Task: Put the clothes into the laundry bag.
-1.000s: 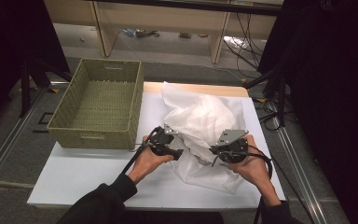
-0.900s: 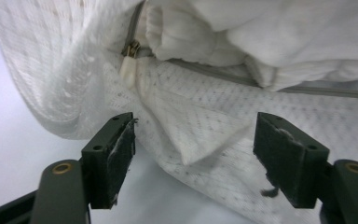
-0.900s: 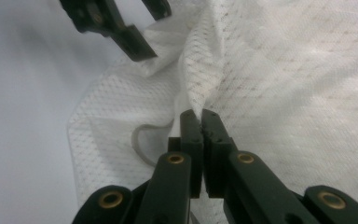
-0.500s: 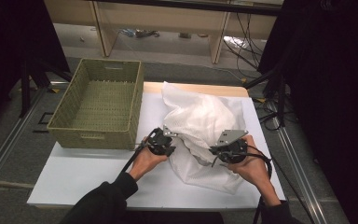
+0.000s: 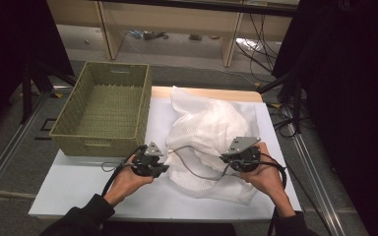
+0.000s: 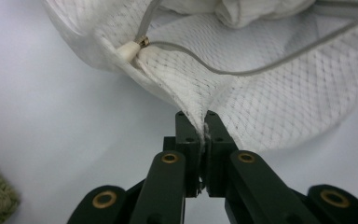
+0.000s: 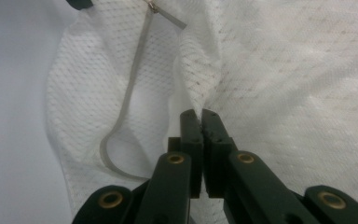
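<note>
High view: mesh laundry bag lies on the white bench, just right of the wicker basket, which is empty. My left gripper is at the bag's near-left edge, my right gripper at its near-right.

Left gripper view: jaws clenched on the mesh just below the zipper pull; zipper looks open, white cloth inside.

Right gripper view: jaws pinch a mesh fold beside the grey zipper tape.

Both grasps look done; lifting or emptying the bag toward the basket is left.
</note>
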### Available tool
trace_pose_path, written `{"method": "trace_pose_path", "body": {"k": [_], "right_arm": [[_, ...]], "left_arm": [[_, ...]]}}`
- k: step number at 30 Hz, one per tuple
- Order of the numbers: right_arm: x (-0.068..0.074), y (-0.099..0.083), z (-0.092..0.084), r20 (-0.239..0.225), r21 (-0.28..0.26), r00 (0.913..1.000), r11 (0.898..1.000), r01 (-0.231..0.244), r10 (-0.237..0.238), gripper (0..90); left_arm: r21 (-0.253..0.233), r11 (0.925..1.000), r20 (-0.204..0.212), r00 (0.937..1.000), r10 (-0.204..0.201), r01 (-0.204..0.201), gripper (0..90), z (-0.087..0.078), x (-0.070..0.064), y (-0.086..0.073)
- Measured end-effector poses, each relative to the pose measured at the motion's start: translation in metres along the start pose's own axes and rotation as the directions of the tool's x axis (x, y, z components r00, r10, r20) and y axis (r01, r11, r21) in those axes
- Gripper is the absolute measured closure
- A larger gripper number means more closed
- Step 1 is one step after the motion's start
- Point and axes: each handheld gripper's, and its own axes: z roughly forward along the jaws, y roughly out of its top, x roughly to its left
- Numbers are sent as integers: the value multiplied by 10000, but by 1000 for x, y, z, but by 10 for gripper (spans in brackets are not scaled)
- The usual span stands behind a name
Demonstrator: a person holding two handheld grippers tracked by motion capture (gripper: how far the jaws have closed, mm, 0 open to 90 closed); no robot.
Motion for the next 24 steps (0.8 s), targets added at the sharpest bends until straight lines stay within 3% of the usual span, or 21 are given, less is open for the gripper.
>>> {"method": "trace_pose_path", "body": {"k": [3,7,9,11,14,15,18,20,21,22,23,24], "right_arm": [[0,-1,-2,-102,-61,9998,9998,-190,189,899],[1,-1,-4,-52,-26,10000,10000,-85,84,899],[4,-1,-6,-122,-31,9998,9999,-140,140,899],[3,-1,-6,-36,28,10000,10000,37,-36,899],[7,-1,-8,-144,40,9999,10000,35,-35,899],[7,-1,-9,-145,3,9999,10000,71,-71,899],[7,-2,-10,-154,4,9998,9999,111,-111,899],[7,-1,-8,-223,-36,9997,10000,-36,35,899],[7,-1,-7,-219,-33,9998,10000,-15,14,899],[6,-2,-7,-196,22,9998,10000,89,-88,899],[7,-2,-7,-228,-26,9997,10000,-2,2,899],[8,-3,-8,-274,-21,9996,10000,-92,92,899]], "left_arm": [[264,9996,88,9999,70,-73,869,-11,-1,-14],[527,9985,166,9997,162,-170,868,-20,-4,-33],[732,9973,157,9998,81,-92,791,-26,-6,-42],[393,9992,-193,9998,38,-31,622,-30,-11,-35],[-494,9987,-446,9990,97,-119,519,-39,-23,-15],[-562,9981,-536,9983,219,-249,511,-40,-27,-10],[-819,9955,257,9984,504,-481,516,-33,-45,8],[-709,9962,786,9953,558,-502,514,-16,-55,20],[-596,9970,1230,9908,557,-487,502,-5,-58,26],[-616,9981,1394,9902,130,-44,482,7,-62,31],[-574,9983,1608,9869,139,-47,461,19,-63,37],[-325,9992,1605,9869,-167,222,431,31,-66,41]]}}
